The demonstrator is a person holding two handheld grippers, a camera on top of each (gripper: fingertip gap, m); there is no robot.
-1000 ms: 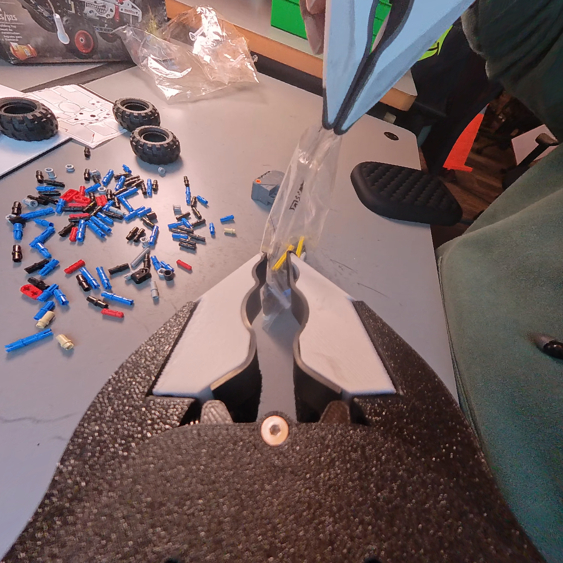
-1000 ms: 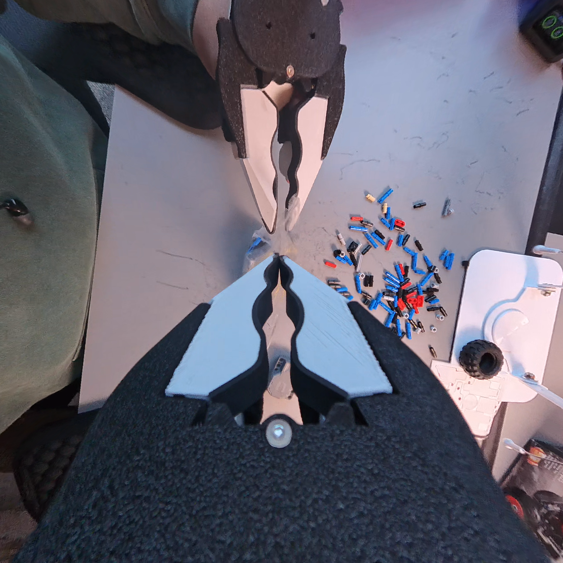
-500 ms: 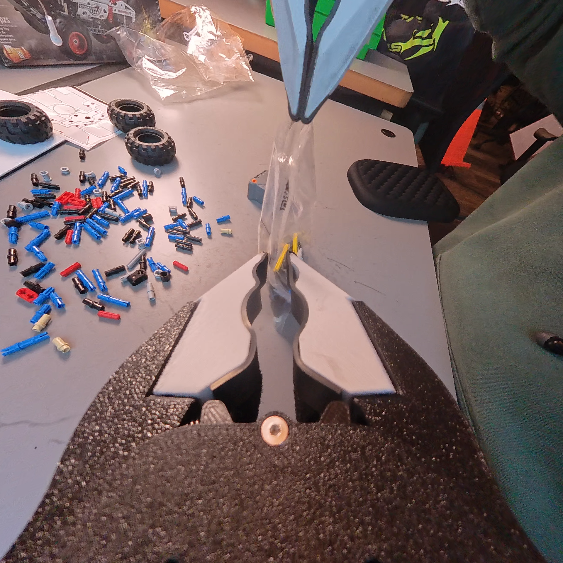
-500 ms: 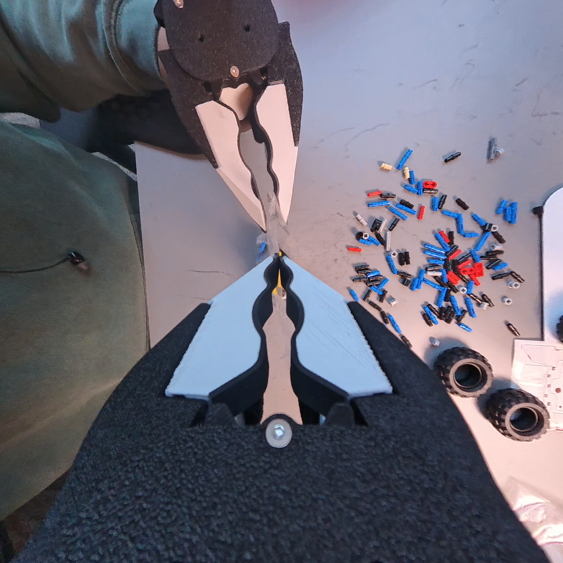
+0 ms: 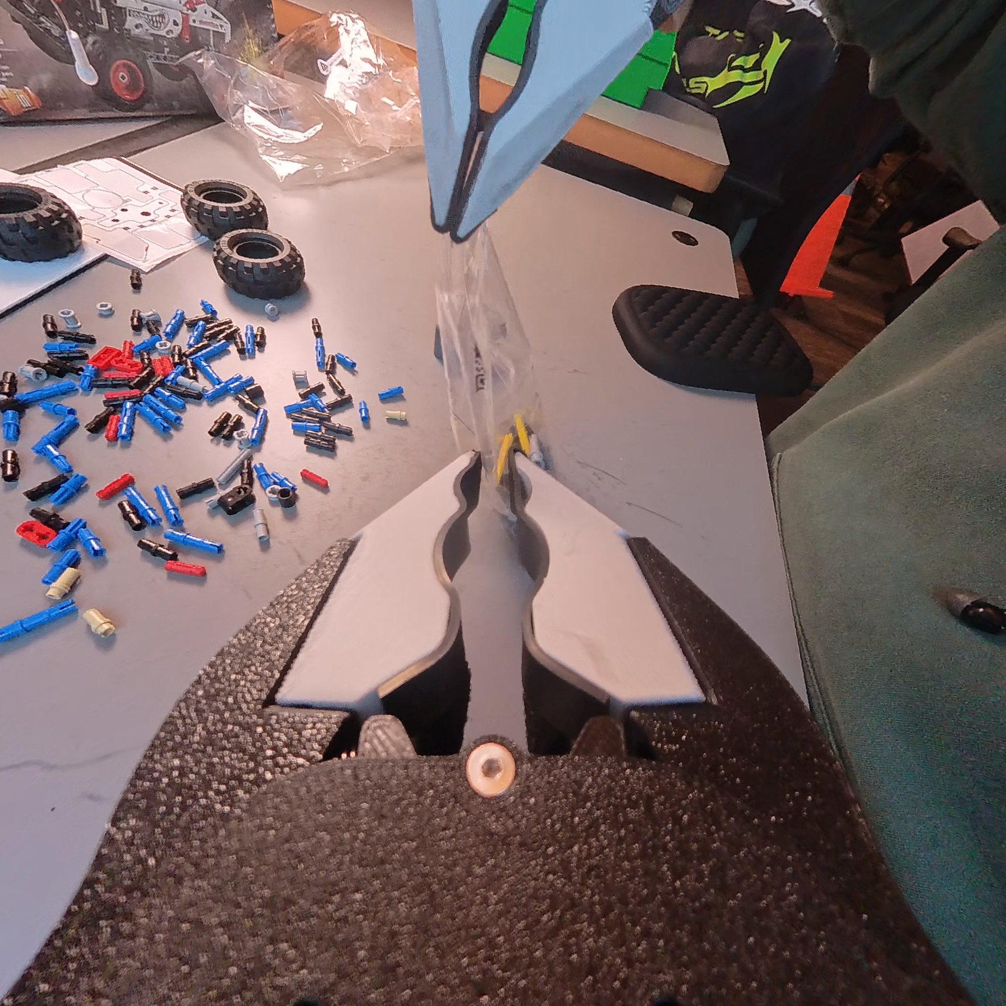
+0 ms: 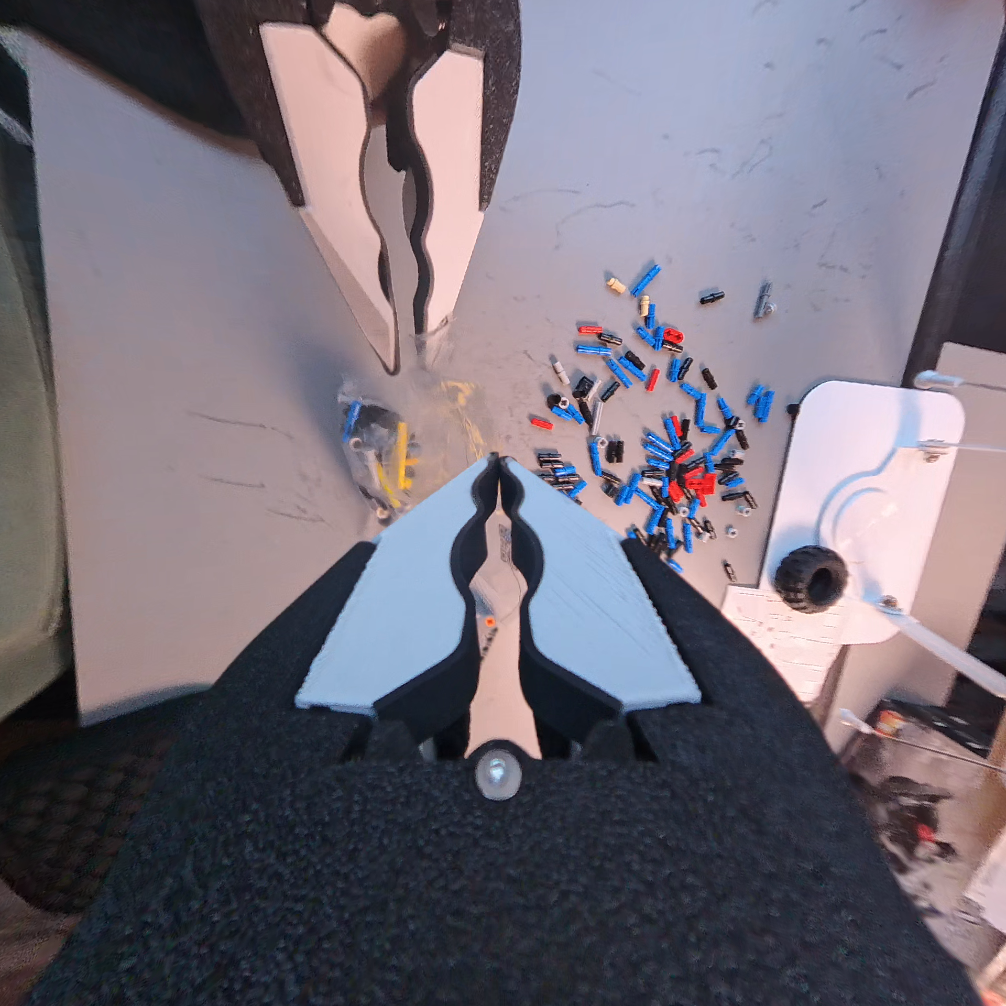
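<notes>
Three black tyres (image 5: pixel 256 262) sit on the grey table (image 5: pixel 599 283) at ten o'clock in the left wrist view, beside a scatter of small blue, black and red pins (image 5: pixel 158 403), too many to count. One crumpled empty bag (image 5: pixel 321 92) lies at eleven o'clock near the toy box (image 5: pixel 109 49).

One clear plastic bag (image 5: pixel 482 348) is stretched between the two tools. The left gripper (image 5: pixel 496 462) reaches forward low over the table, its fingers pinched on the bag's lower end, where two yellow pins (image 5: pixel 511 443) show. The right gripper (image 5: pixel 454 231) comes down from twelve o'clock, tips clenched on the bag's top edge.

In the right wrist view the right gripper (image 6: pixel 498 460) points down at the table with the left gripper (image 6: pixel 408 354) at twelve o'clock; the bag (image 6: pixel 392 441) now shows bunched between them at eleven o'clock, its contents visible, where half a second ago only a thin strip showed. One tyre (image 6: pixel 811 580) now shows at three o'clock instead of two.
</notes>
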